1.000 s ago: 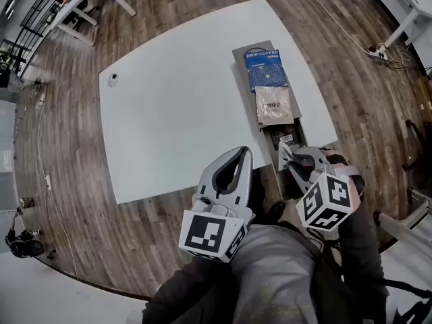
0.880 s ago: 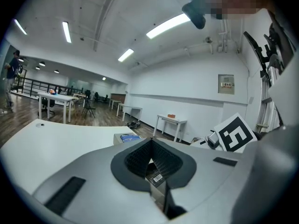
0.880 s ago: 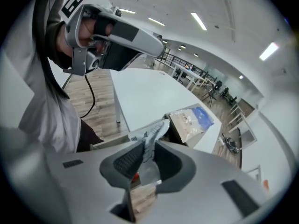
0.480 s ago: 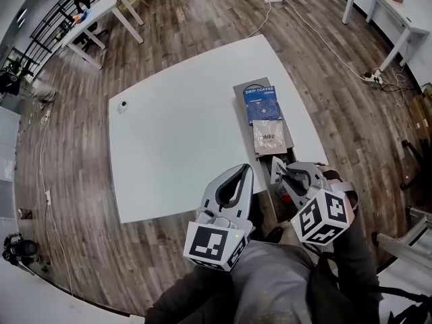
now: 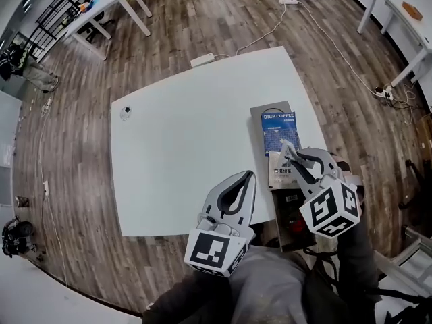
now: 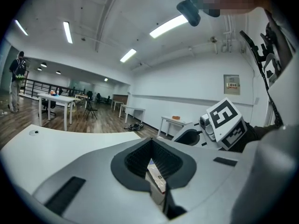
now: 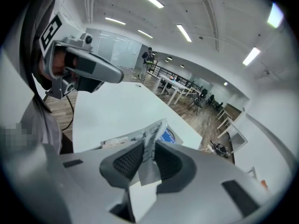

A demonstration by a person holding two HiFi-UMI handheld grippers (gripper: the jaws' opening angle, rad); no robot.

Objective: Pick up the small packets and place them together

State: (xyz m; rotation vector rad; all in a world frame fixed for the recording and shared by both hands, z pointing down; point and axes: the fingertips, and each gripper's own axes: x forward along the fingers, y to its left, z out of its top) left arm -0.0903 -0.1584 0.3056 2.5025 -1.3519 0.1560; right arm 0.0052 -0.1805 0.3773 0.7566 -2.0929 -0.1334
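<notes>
My right gripper (image 5: 285, 146) is shut on a small silver packet (image 7: 156, 129), held upright above the grey tray (image 5: 270, 105) at the table's right edge. Just beyond it in the tray lies a blue drip coffee packet (image 5: 279, 132), and a beige packet (image 5: 277, 179) lies half hidden under the gripper. A darker labelled packet (image 5: 291, 202) lies at the tray's near end. My left gripper (image 5: 247, 176) hovers over the table's near edge, left of the tray, its tips together and nothing held. In the left gripper view a packet (image 6: 157, 179) shows through the slit between the jaws.
The white table (image 5: 189, 147) carries a small round object (image 5: 126, 112) at its far left. A power strip (image 5: 201, 60) and cables lie on the wooden floor beyond. Other white tables stand at the room's edges.
My right gripper has risen and moved forward along the tray, from its near end to over the beige packet, still gripping the silver packet. The left gripper has shifted slightly forward.
</notes>
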